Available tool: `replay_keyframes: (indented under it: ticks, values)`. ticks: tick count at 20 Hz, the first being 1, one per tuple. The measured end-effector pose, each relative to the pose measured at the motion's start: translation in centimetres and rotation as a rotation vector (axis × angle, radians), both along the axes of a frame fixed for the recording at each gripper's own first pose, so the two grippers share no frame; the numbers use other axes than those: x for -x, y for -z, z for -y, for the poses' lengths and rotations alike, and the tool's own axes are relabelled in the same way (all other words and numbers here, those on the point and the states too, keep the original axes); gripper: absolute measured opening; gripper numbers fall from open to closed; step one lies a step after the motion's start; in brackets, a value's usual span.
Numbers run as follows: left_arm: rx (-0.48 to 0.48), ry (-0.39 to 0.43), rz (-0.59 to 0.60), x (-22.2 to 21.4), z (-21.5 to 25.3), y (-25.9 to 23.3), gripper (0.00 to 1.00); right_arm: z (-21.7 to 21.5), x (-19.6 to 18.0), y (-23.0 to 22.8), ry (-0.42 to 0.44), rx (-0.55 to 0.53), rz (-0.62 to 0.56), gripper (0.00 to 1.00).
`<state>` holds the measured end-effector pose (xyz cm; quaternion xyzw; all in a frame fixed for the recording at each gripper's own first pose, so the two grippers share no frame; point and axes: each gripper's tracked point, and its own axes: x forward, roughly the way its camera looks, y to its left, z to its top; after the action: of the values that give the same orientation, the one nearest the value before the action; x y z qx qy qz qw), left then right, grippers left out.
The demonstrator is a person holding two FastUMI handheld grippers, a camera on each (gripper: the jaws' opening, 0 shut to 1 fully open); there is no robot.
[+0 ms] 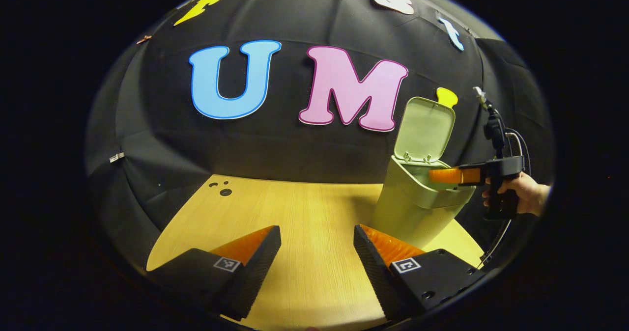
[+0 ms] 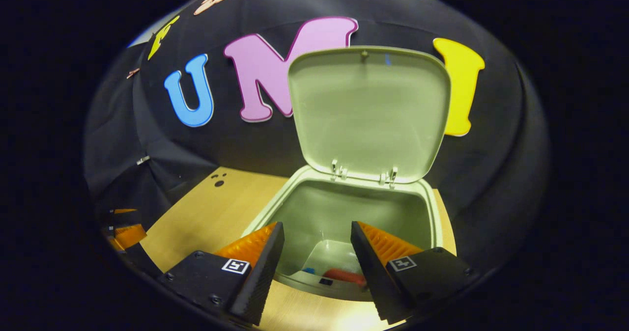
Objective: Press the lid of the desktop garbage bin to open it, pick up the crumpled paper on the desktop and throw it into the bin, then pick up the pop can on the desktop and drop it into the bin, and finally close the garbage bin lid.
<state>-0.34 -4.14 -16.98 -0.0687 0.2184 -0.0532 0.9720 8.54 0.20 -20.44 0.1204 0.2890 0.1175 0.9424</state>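
The right claw (image 2: 314, 252) hangs with jaws spread and empty directly above the pale green plastic bin (image 2: 432, 208), whose lid (image 2: 368, 115) stands upright beyond it; a red can (image 2: 344, 275) lies at the bottom below. The left claw (image 1: 317, 252), likewise spread and empty, hovers over the light wooden worktop (image 1: 295, 208), bin ahead to its right.

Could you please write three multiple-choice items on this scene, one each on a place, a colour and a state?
1. Where is the right gripper?
A. above the bin's opening
B. flat on the table
C. behind the bin

2. What colour is the garbage bin?
A. red
B. pale green
C. blue

3. How does the lid stand?
A. shut
B. removed, lying on the table
C. open, tipped up on its hinges

Answers: 1 A, its fingers frame the bin's inside; 2 B, body and lid are pale green; 3 C, the lid stands raised behind the opening.
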Motion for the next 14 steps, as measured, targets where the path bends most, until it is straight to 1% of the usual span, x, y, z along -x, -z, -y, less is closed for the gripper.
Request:
replay_keyframes:
  ticks: [6, 9, 11, 14]
  values:
    - [0.002, 0.014, -0.006, -0.5, 0.5, 0.4, 0.96, 5.1, -2.5, -7.8, 0.133, 0.035, 0.205, 0.87]
    - [0.001, 0.024, -0.007, -1.2, 1.1, 0.5, 0.96, 7.0, -3.7, -12.0, 0.172, 0.040, 0.290, 0.87]
    - [0.001, 0.034, -0.007, -1.5, 1.6, 0.5, 0.96, 7.5, -4.6, -14.4, 0.190, 0.022, 0.343, 0.86]
    - [0.001, 0.044, -0.008, -1.6, 2.2, 0.7, 0.96, 8.1, -6.2, -16.4, 0.223, -0.008, 0.394, 0.86]
